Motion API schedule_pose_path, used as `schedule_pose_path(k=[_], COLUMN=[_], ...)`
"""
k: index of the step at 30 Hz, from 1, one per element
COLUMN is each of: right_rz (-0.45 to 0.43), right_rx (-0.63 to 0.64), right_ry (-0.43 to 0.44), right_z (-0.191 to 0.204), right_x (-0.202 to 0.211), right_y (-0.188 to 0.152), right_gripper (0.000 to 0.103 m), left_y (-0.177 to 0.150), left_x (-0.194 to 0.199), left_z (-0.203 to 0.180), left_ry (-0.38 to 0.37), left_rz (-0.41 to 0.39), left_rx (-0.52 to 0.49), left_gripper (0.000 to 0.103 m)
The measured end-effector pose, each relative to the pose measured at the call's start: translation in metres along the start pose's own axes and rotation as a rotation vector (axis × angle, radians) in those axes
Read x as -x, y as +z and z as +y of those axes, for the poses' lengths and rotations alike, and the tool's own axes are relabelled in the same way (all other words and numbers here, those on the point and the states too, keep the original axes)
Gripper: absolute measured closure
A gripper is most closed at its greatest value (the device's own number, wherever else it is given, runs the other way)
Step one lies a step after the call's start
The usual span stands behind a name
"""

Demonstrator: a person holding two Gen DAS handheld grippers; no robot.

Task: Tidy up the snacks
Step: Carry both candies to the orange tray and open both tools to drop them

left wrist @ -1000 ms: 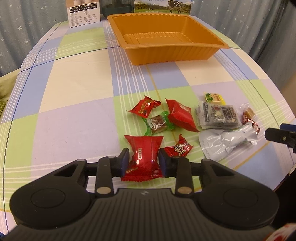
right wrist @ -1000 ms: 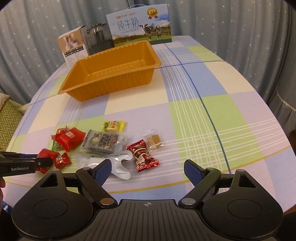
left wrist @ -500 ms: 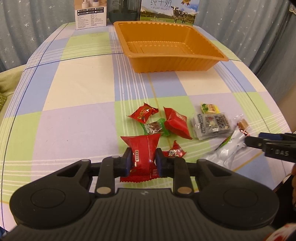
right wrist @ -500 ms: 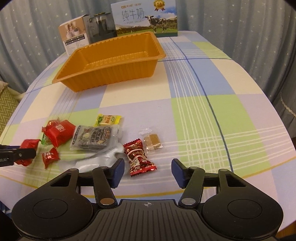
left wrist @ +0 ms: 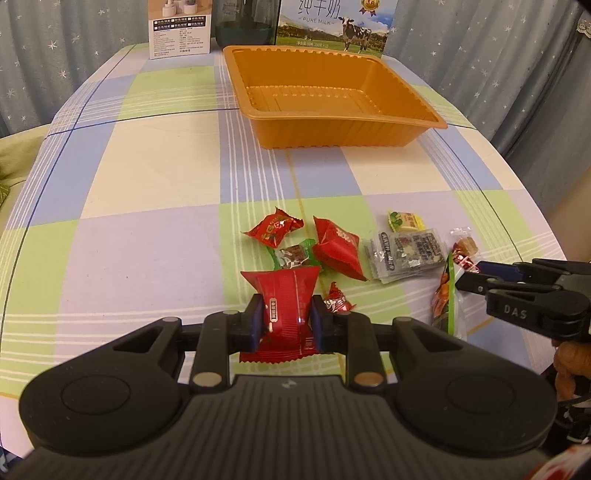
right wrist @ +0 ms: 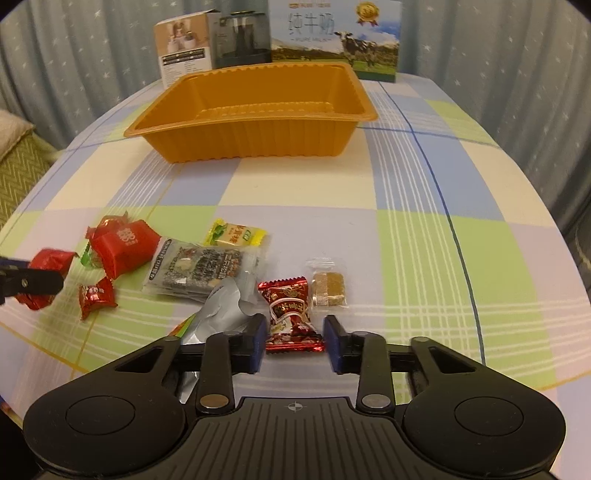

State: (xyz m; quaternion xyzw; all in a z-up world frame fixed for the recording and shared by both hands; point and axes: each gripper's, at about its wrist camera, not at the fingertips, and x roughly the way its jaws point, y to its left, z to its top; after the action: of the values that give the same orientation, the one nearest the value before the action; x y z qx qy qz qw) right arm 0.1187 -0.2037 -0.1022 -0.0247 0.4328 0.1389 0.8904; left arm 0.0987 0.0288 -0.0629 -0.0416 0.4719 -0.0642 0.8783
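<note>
Carrying snacks to the empty orange tray at the counter's far end should go smoothly if each grip is kept central. The left gripper has its jaws clenched on a large red packet. The right gripper has jaws parted around a dark-red foil candy, not yet pinched.

The milk carton is cut off by the top edge, the silver pouch partly hidden behind the right gripper, and wrapper print is unreadable.
</note>
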Motion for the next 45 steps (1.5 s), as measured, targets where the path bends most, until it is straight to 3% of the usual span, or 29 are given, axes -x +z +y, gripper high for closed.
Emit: schedule_pose_path(k=[17, 26, 34, 45], right_rz=[-0.107, -0.159, -0.211, -0.304], right_rx=[-0.036, -0.034, -0.027, -0.027], right_ry=[-0.017, -0.020, 0.005, 0.039], right_z=[-0.006, -0.007, -0.006, -0.010], right_x=[0.039, 0.055, 0.053, 0.030], right_y=[0.004, 0.022, 0.057, 0.139], right_gripper=[0.070, 0.070, 0.070, 0.070], left_y=[0.014, 0.031, 0.073, 0.148], left_x=[0.013, 0.013, 0.010, -0.010], left_z=[-0.014, -0.021, -0.031, -0.036], left_ry=[-0.023, -0.040, -0.066, -0.085], left_rz=[-0.045, -0.071, -0.128, -0.184], left_rx=[-0.010, -0.023, -0.041, -0.049], left_gripper=[0.080, 0.080, 0.080, 0.080])
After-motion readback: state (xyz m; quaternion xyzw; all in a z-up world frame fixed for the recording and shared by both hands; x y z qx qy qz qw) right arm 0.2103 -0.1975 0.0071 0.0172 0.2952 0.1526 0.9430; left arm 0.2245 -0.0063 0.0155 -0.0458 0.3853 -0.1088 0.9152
